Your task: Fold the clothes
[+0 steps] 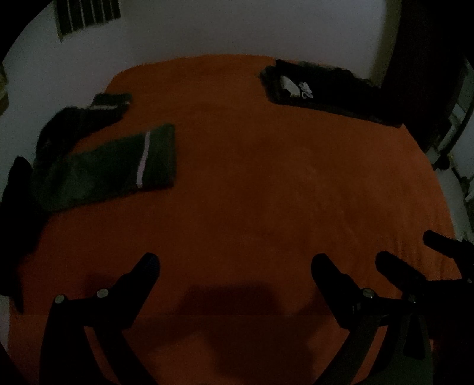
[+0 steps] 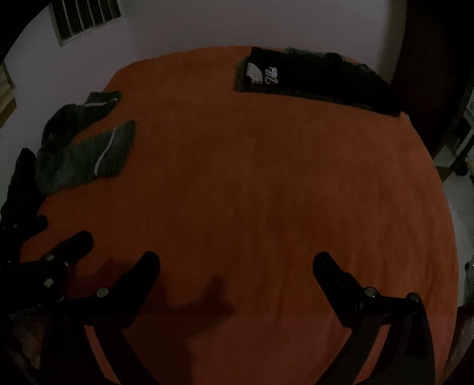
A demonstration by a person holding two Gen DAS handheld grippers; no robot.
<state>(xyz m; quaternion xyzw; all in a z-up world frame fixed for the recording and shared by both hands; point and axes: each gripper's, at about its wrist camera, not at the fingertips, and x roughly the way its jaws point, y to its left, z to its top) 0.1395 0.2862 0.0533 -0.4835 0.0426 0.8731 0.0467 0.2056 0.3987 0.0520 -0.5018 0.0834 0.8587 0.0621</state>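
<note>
An orange-covered bed (image 1: 251, 177) (image 2: 251, 177) fills both views. On its left side lies a loose dark green garment with a pale stripe (image 1: 118, 165) (image 2: 89, 160), and a darker piece (image 1: 86, 118) (image 2: 80, 115) is bunched behind it. At the far right lies a folded black garment with a white print (image 1: 326, 91) (image 2: 311, 80). My left gripper (image 1: 235, 266) hangs open above the near part of the bed, holding nothing. My right gripper (image 2: 237, 266) is open too, beside it and also holding nothing. Each gripper's fingers show at the edge of the other's view.
A white wall with a barred vent (image 1: 89, 17) (image 2: 86, 20) stands behind the bed. Dark furniture (image 1: 429, 74) rises at the far right. Another dark cloth (image 1: 14, 222) hangs over the bed's left edge. The scene is dim.
</note>
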